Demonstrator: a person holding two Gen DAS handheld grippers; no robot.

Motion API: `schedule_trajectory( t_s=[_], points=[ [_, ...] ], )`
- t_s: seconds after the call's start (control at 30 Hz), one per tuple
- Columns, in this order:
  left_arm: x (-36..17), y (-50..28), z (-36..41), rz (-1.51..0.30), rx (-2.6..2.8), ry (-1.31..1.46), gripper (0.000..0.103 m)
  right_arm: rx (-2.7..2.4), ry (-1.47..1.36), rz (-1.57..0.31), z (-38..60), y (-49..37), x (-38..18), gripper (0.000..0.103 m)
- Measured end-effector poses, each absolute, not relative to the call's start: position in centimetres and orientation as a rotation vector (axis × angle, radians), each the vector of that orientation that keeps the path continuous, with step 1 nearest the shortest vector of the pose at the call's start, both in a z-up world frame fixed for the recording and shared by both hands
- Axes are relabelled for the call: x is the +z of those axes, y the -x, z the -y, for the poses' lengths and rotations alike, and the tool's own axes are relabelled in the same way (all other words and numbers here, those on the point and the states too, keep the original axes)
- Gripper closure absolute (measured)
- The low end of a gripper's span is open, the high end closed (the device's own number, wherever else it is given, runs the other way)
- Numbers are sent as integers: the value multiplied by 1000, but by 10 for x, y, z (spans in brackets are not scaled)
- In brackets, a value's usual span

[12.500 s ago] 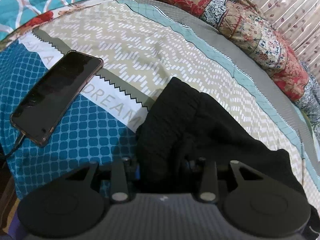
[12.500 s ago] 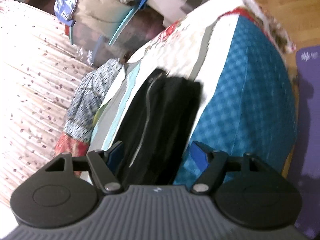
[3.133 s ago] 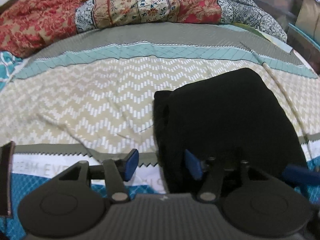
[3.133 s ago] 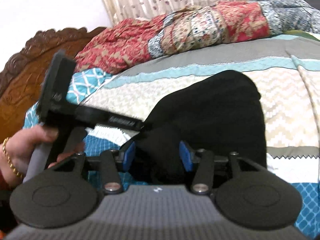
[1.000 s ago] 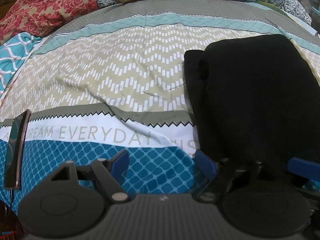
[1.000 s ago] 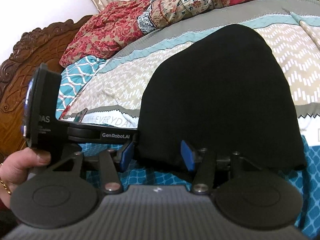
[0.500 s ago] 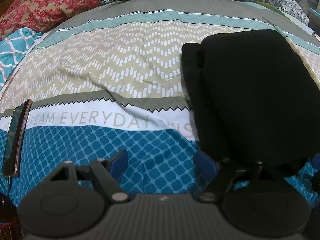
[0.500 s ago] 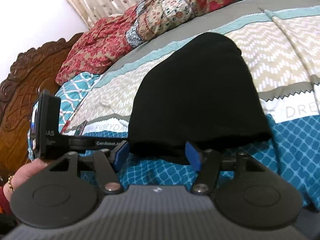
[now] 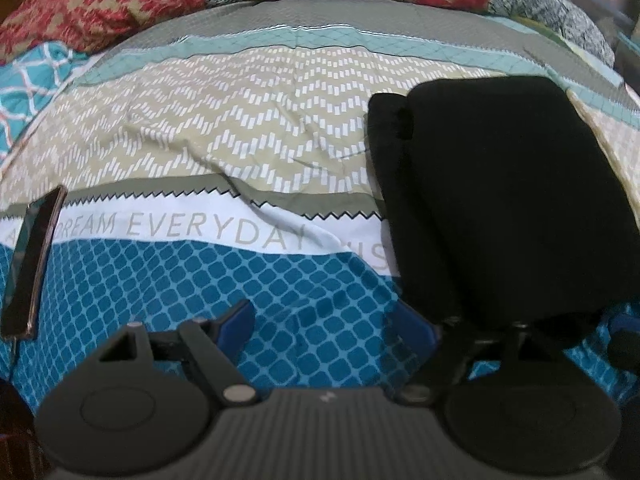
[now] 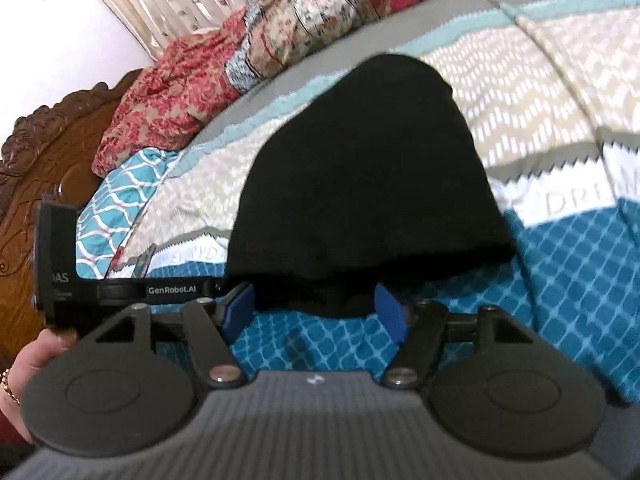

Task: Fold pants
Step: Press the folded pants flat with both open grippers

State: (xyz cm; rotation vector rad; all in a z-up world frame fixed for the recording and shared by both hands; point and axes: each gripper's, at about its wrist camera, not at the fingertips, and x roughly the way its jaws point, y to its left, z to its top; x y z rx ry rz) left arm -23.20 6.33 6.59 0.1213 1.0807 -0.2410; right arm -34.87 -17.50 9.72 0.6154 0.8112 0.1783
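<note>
The black pants [image 9: 500, 200] lie folded into a compact rectangle on the patterned bedspread [image 9: 240, 140], right of centre in the left wrist view. My left gripper [image 9: 326, 322] is open over the blue checked cloth, its right finger beside the pants' near left corner, with nothing between its pads. In the right wrist view the pants [image 10: 360, 180] fill the middle. My right gripper [image 10: 315, 310] has its jaws opening; the pants' near hem lies just ahead of and between the blue pads, which do not press on it.
A dark phone [image 9: 32, 264] lies at the bed's left edge. A red patterned quilt [image 9: 160, 0] is bunched along the far side. A carved wooden headboard [image 10: 40, 160] stands at the left. A hand [image 10: 32, 356] holds the left gripper's handle.
The right gripper's jaws have spread wider and drawn back from the pants' near hem, which now rests on the bed. The left gripper has stayed open and barely shifted.
</note>
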Motion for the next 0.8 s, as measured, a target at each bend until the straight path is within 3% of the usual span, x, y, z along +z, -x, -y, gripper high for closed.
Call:
schedule_trajectory(
  t_s=[0.2, 0.3, 0.53, 0.57, 0.63, 0.8],
  points=[
    [74, 226, -75, -1089, -256, -13, 21, 153, -598, -747, 177, 354, 105, 34],
    [80, 226, -74, -1071, -262, 1, 8, 131, -610, -731, 181, 355, 107, 34],
    [73, 231, -58, -1081, -289, -12, 7, 87, -603, -725, 186, 360, 106, 34],
    [71, 231, -56, -1090, -290, -10, 6, 67, -589, -717, 187, 361, 108, 32],
    [67, 232, -53, -1095, -281, -12, 5, 4, -548, -699, 187, 362, 110, 15],
    [58, 232, -51, -1103, -254, -22, 0, -115, -510, -738, 194, 359, 96, 9]
  ],
)
